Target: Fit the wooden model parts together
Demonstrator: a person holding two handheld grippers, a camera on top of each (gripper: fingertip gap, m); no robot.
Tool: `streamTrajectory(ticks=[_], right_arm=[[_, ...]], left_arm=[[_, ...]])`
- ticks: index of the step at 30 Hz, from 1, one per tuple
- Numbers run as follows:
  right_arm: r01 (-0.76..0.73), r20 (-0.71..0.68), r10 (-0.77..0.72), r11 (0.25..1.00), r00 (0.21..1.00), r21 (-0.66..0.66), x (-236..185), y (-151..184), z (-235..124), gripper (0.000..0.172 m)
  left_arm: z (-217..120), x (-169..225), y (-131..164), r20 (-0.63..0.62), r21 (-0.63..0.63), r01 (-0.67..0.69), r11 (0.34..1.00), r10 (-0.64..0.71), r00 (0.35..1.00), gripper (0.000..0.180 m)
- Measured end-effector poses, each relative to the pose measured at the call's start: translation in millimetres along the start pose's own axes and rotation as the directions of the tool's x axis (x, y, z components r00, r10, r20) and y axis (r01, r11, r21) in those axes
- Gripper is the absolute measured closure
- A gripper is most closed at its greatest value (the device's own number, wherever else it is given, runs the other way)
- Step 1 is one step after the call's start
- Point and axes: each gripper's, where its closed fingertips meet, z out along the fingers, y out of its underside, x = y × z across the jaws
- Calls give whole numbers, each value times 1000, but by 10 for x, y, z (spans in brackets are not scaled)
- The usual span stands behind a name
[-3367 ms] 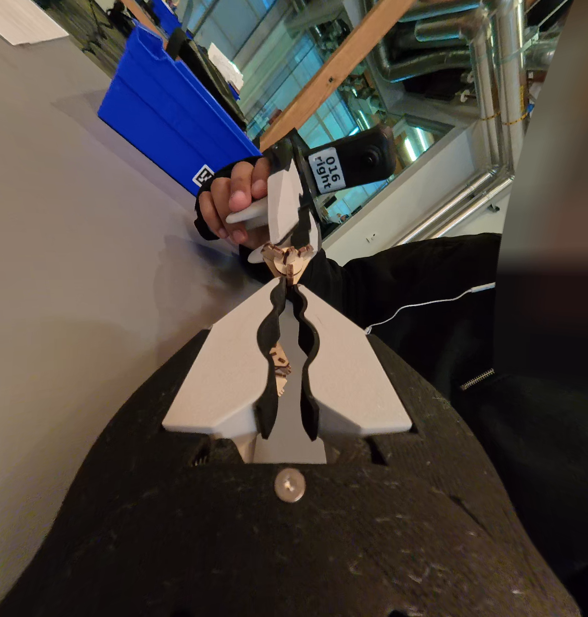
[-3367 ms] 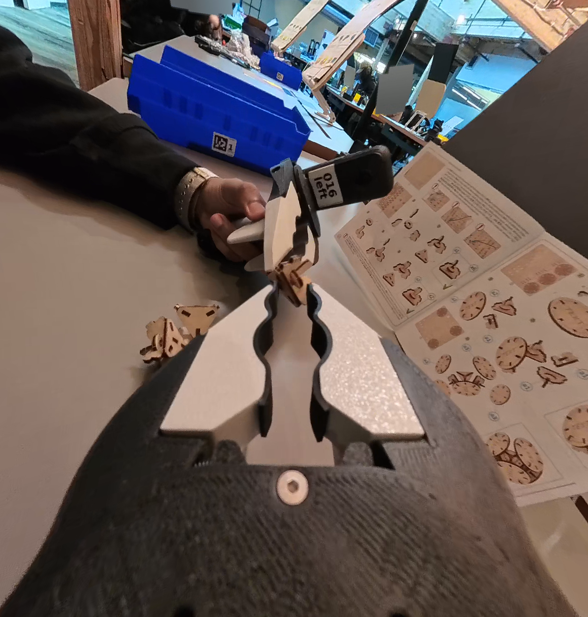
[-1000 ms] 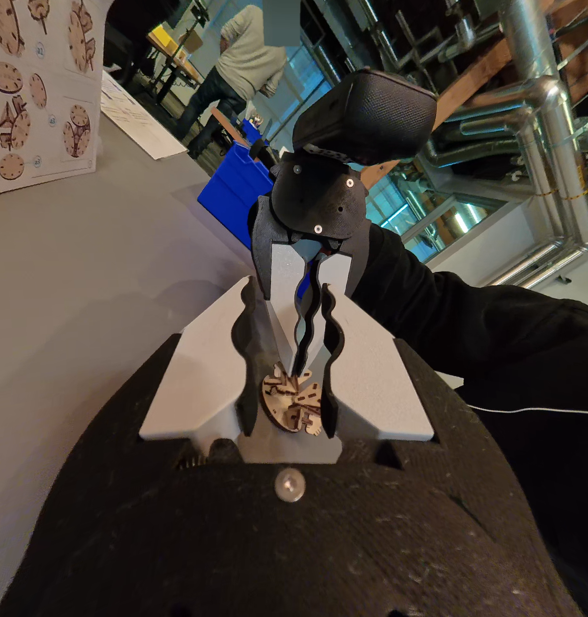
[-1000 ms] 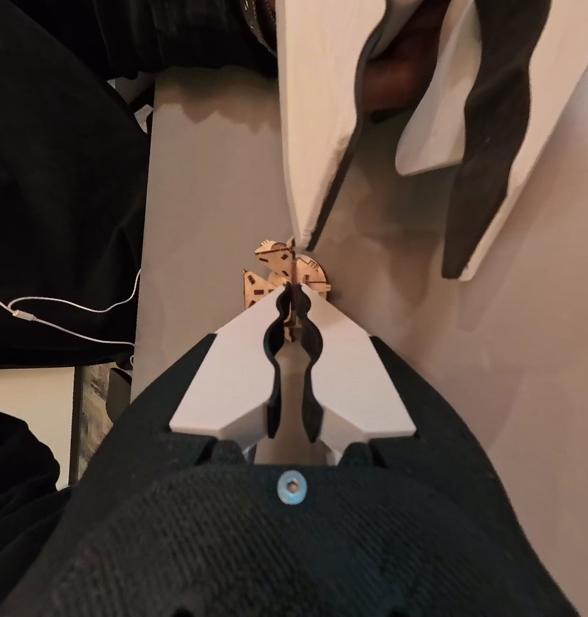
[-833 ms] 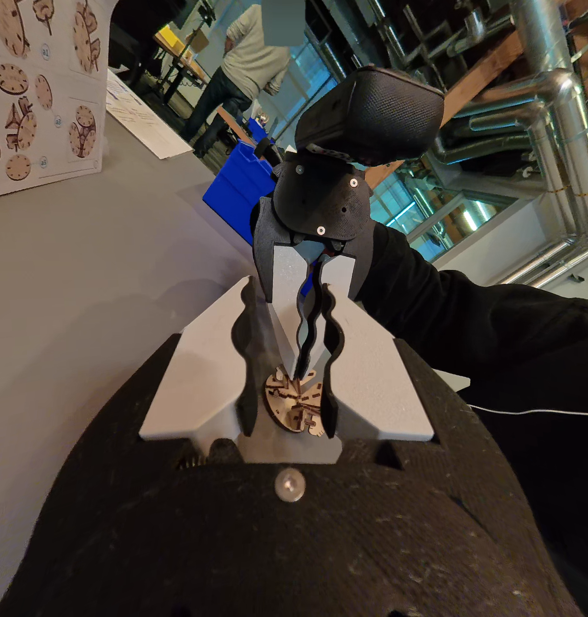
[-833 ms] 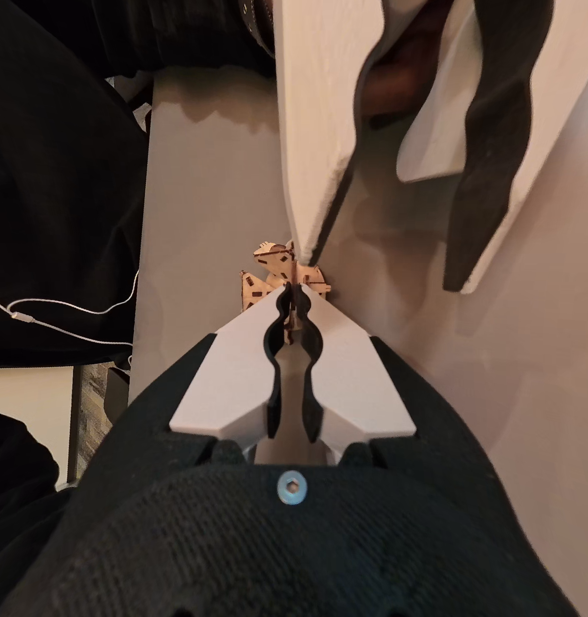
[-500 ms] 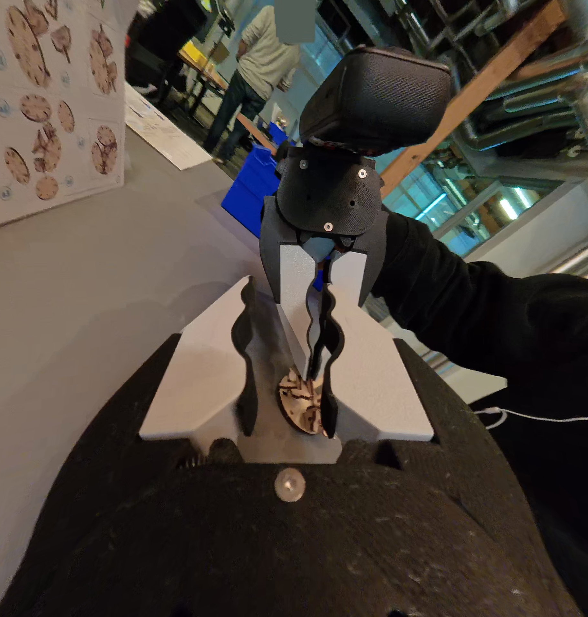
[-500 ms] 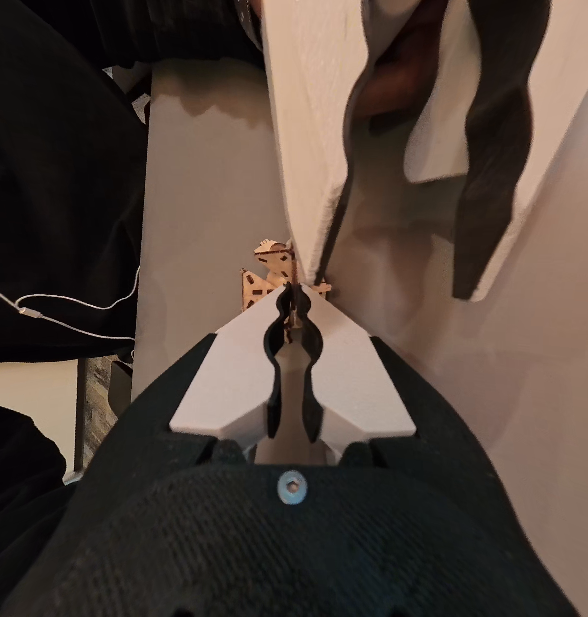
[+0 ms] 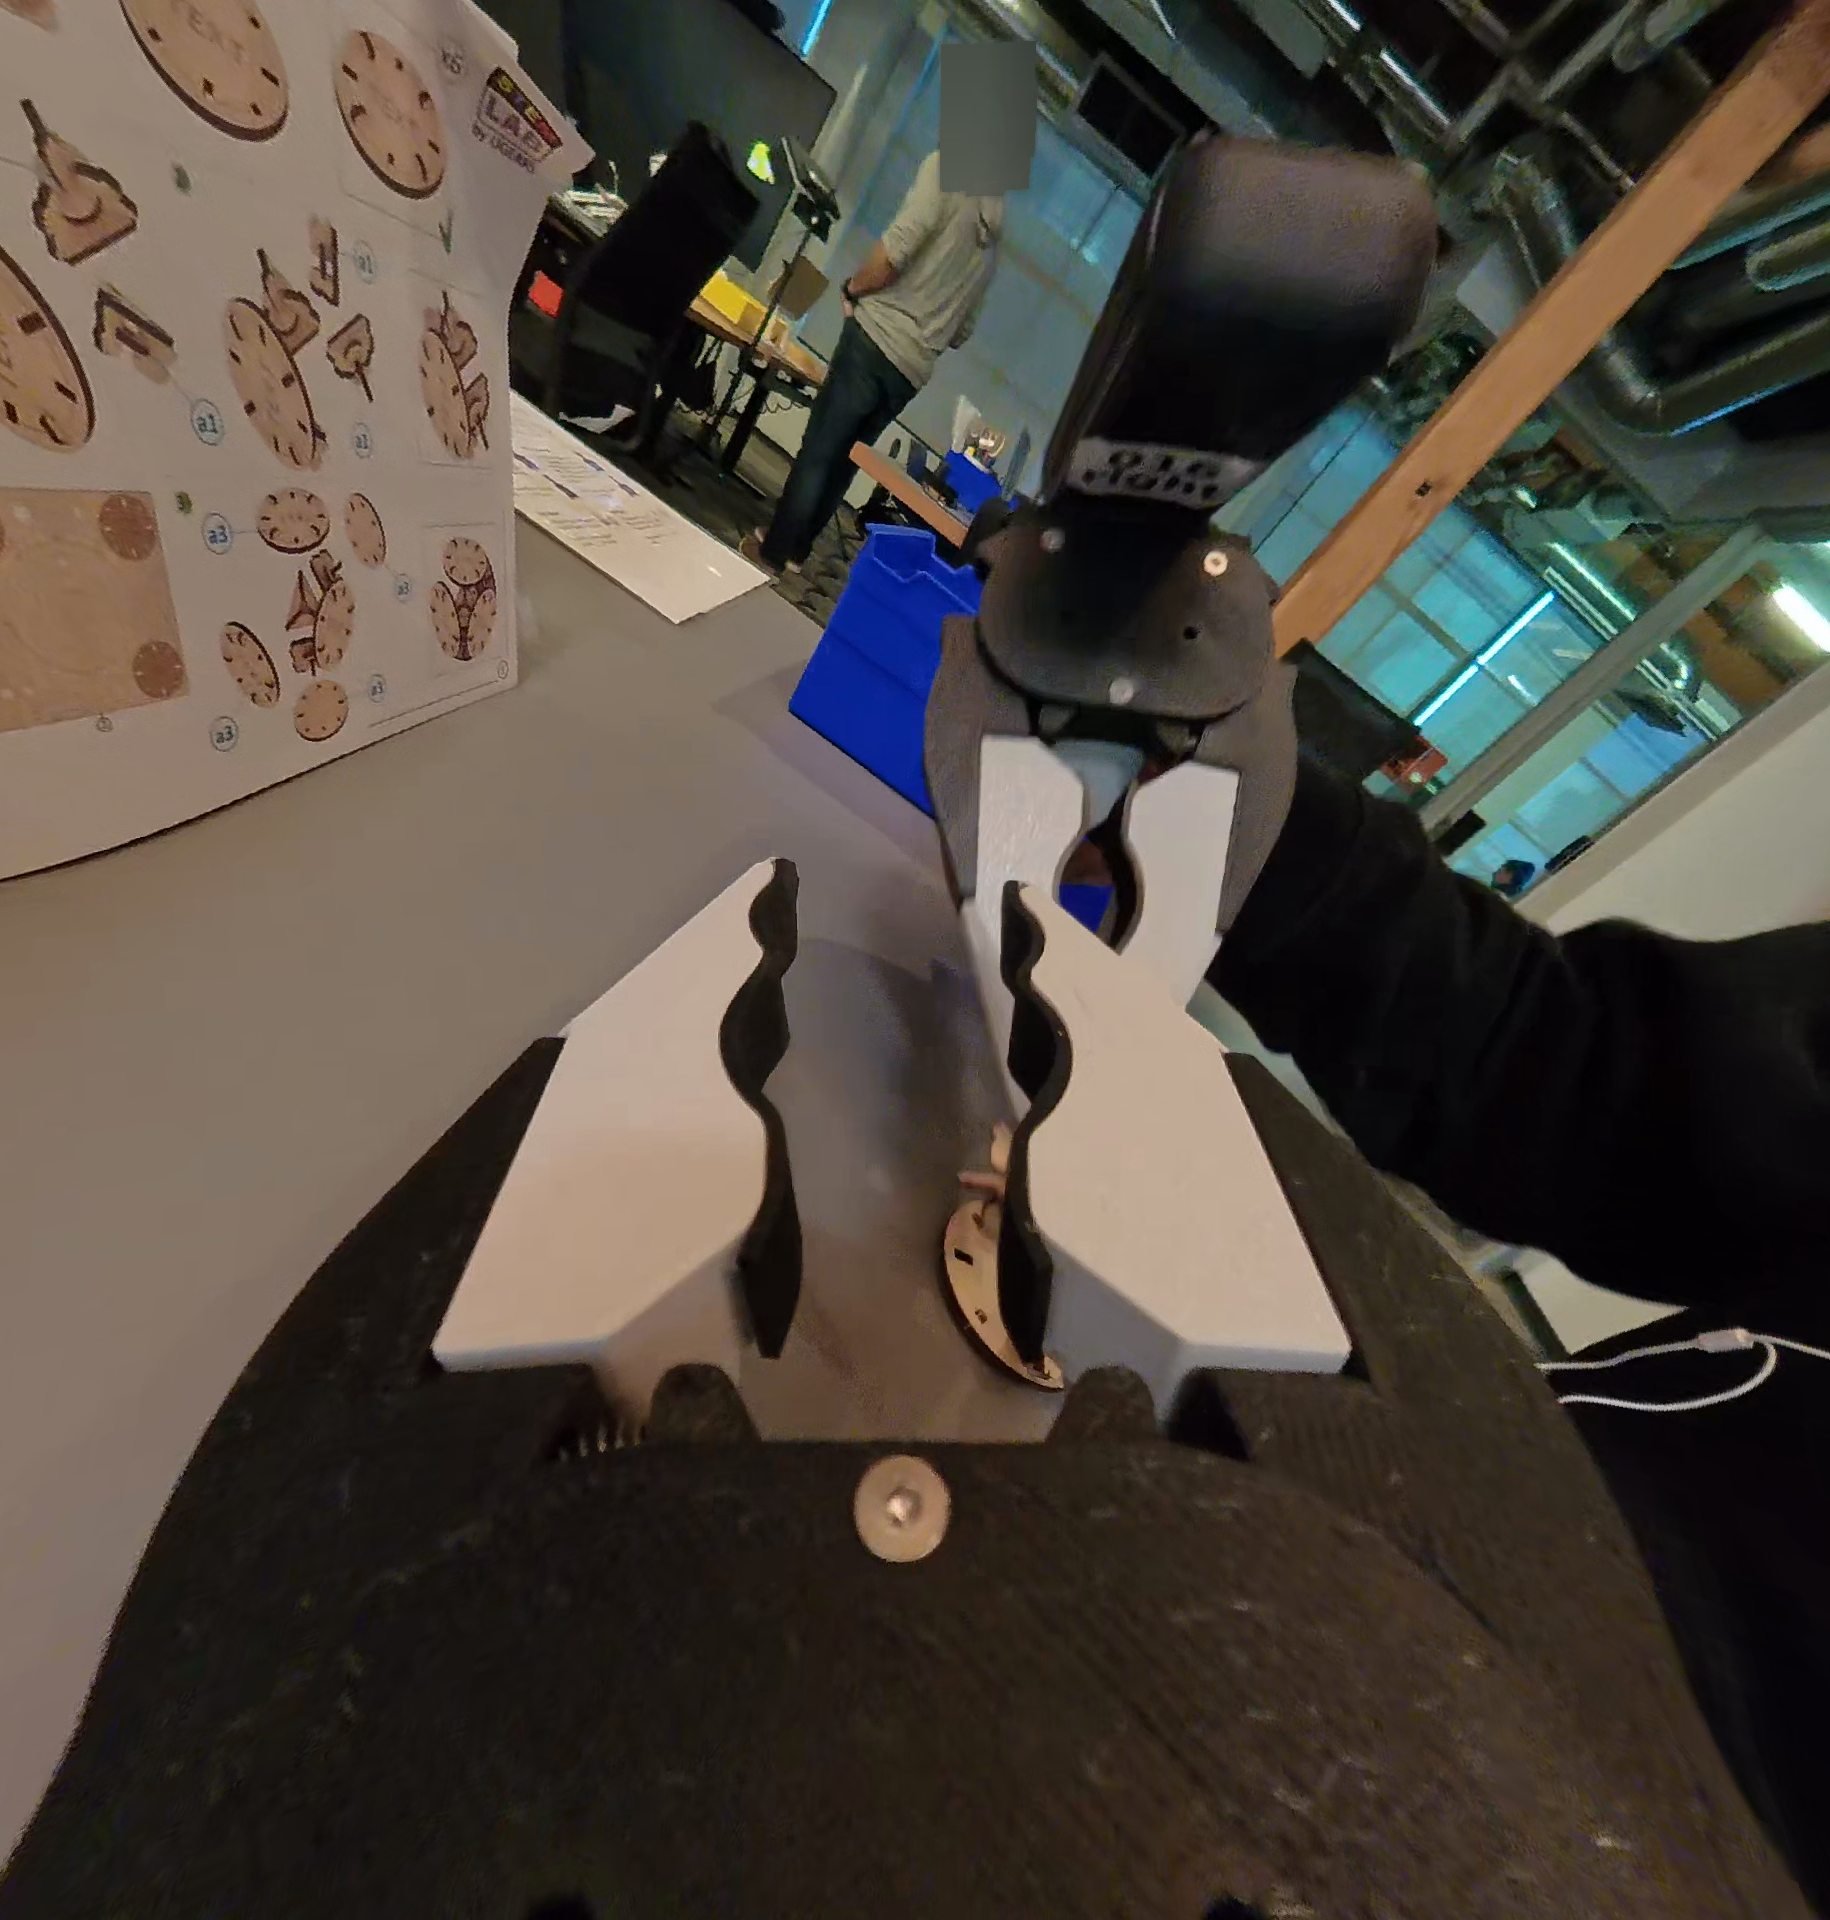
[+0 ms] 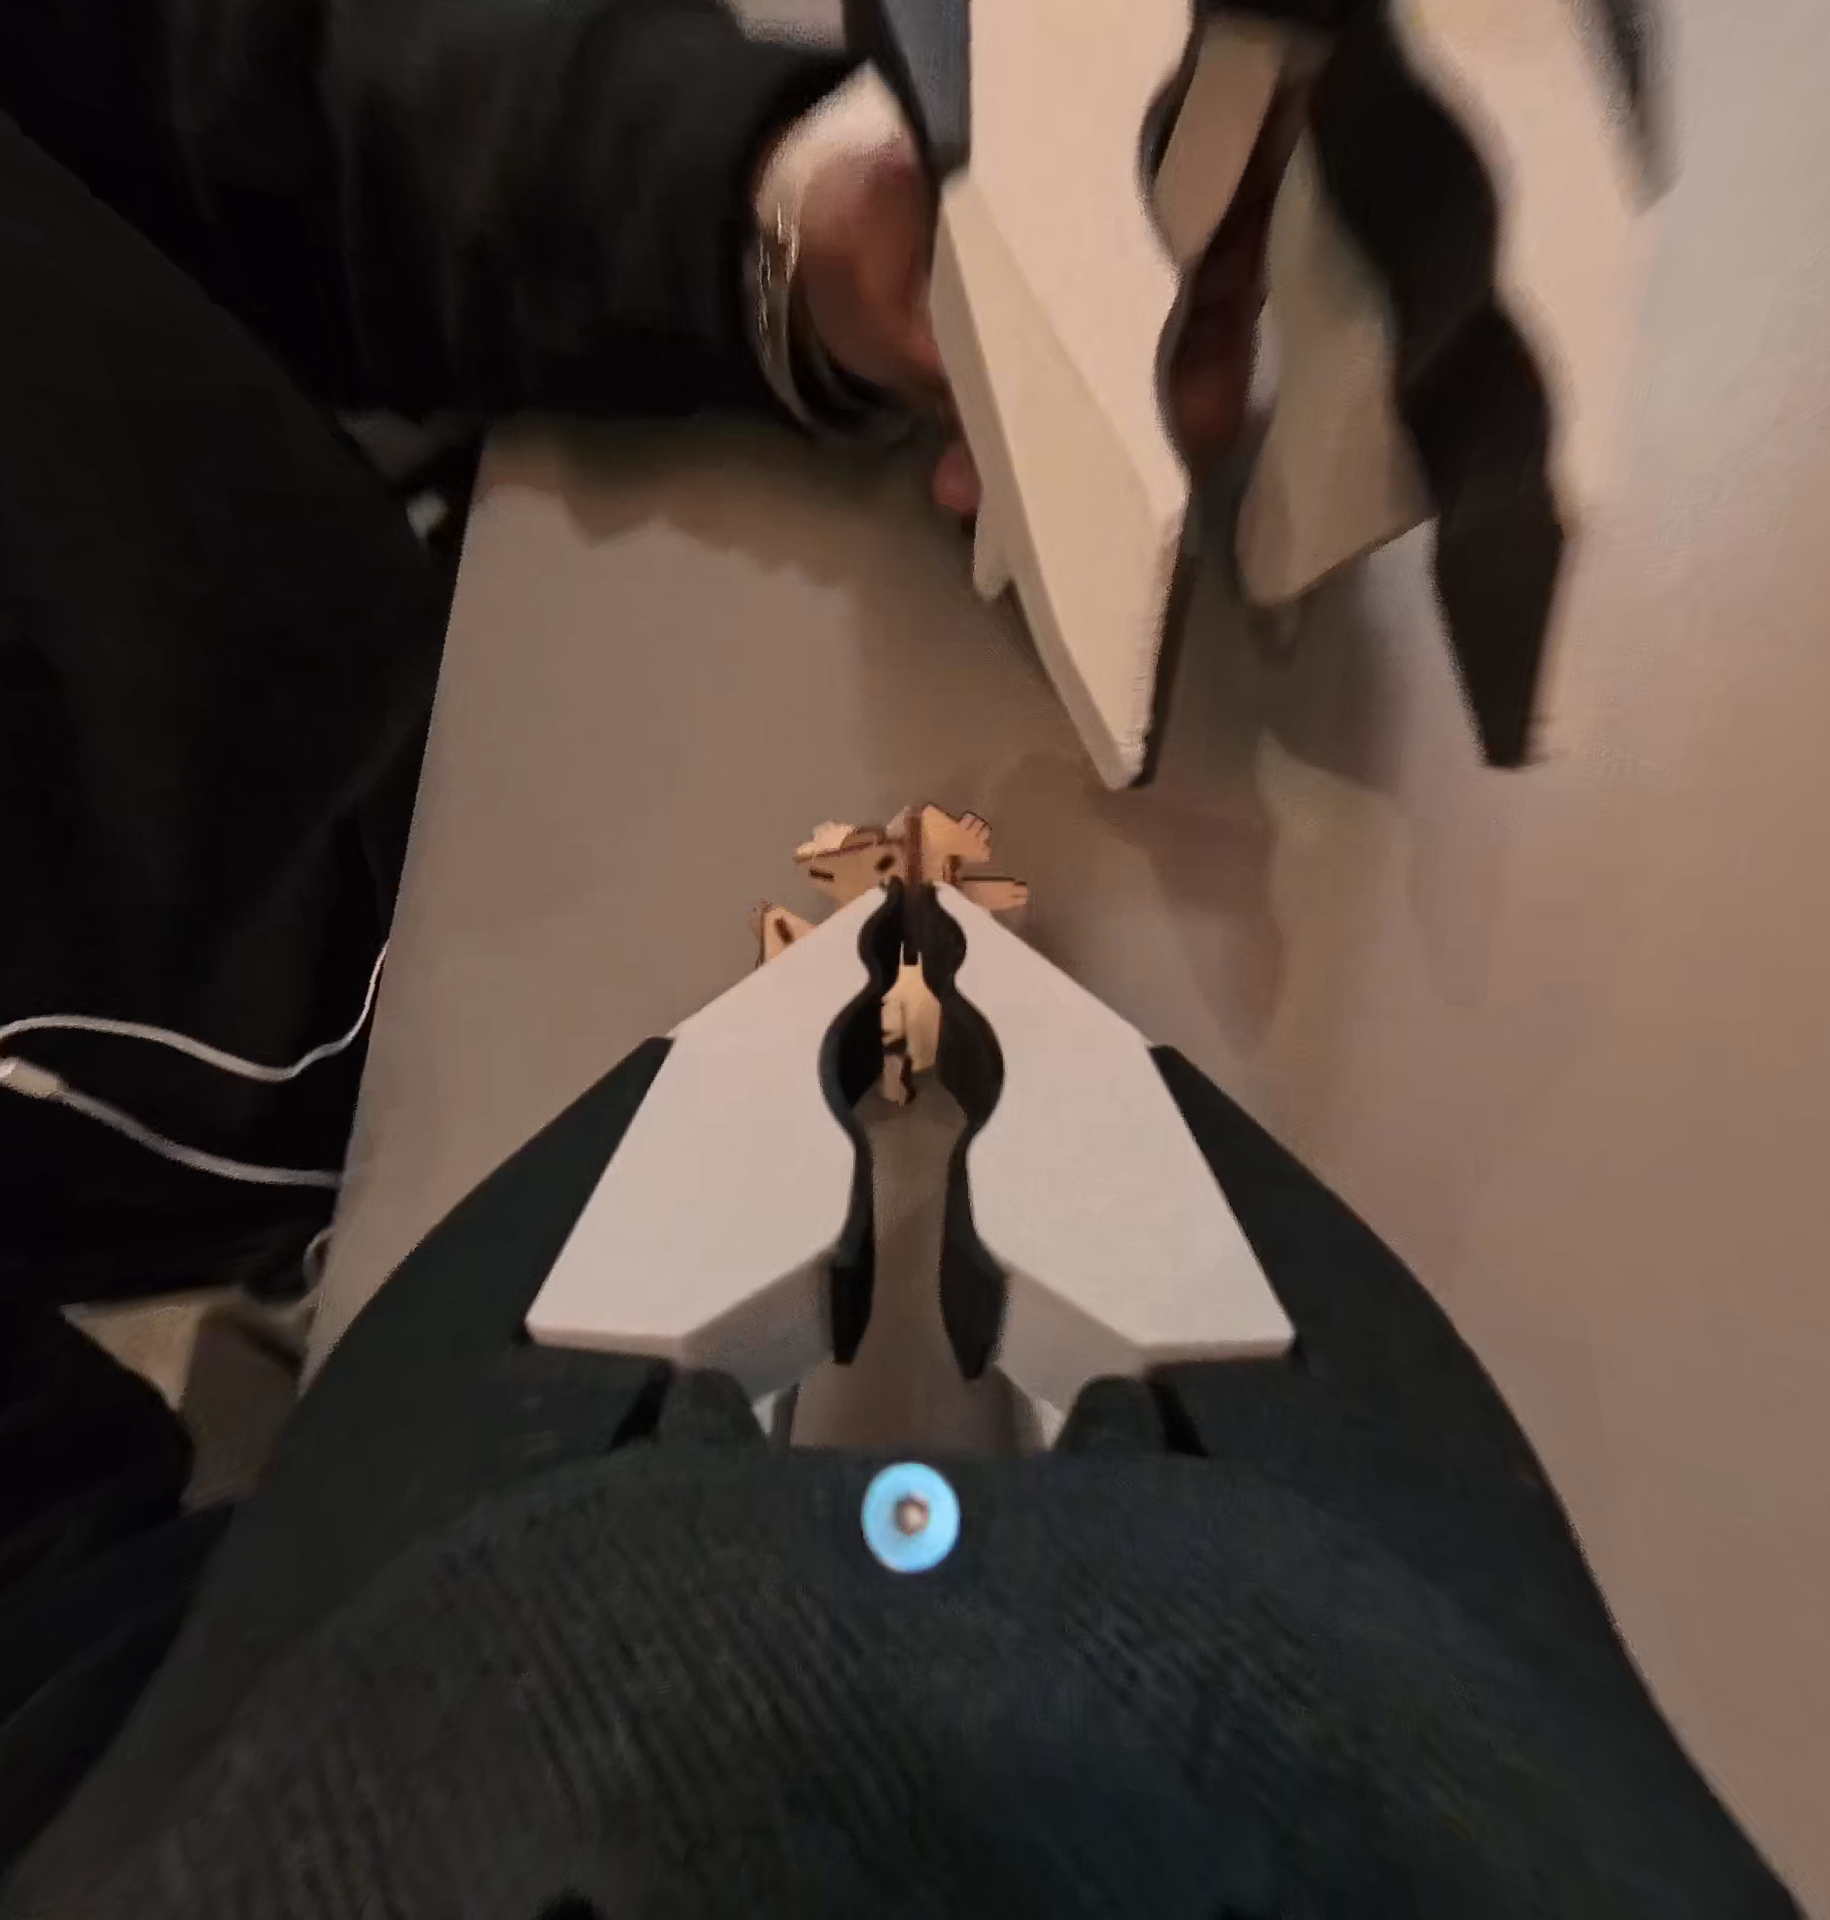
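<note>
**A:** The grey tabletop (image 9: pixel 267 1039) is filling the left side of your left wrist view. A big printed instruction sheet (image 9: pixel 215 416) is standing at the upper left, and a blue bin (image 9: pixel 869 665) is sitting just above centre.

**B:** And your left claw (image 9: pixel 890 883)?

**A:** You are holding it wide, with bare tabletop showing between the pads. Nothing is being pinched there.

**B:** The right one?

**A:** In your right wrist view the right claw (image 10: pixel 911 891) is sitting at centre frame, pinching a small wooden assembly (image 10: pixel 890 842) of slotted plywood parts. The pads are pressing on a thin upright plate, and the rest is sticking out past the tips, over the tabletop.

**B:** How are the two claws lying relative to each other?

**A:** In the left view the wooden assembly (image 9: pixel 978 1268) is showing low between your left fingers, close against the right-hand pad; I cannot tell whether it is touching. In the right view your left claw is hanging blurred at the upper right, apart from the assembly.
</note>
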Motion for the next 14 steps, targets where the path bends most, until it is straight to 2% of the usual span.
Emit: streamTrajectory(ticks=[3,5,7,10,14], right_arm=[[70,-119,-40,962,992,263,25,-197,-265,172],[135,-204,-48,891,978,435,22,-275,-449,171],[167,-254,-28,824,967,542,-1,-254,-548,172],[136,-243,-7,845,970,517,-39,-97,-450,172],[152,-234,-35,850,972,505,-46,-107,-345,172]], left_arm=[[5,7,8,-2,-6,-4,1000,4,1000,144],[3,7,5,-3,-3,-4,1000,4,1000,144],[1,6,4,-4,-1,-2,1000,2,1000,144],[0,7,2,-6,-1,-1,1000,1,1000,144],[-3,4,-1,-8,2,3,1000,-3,1000,144]])
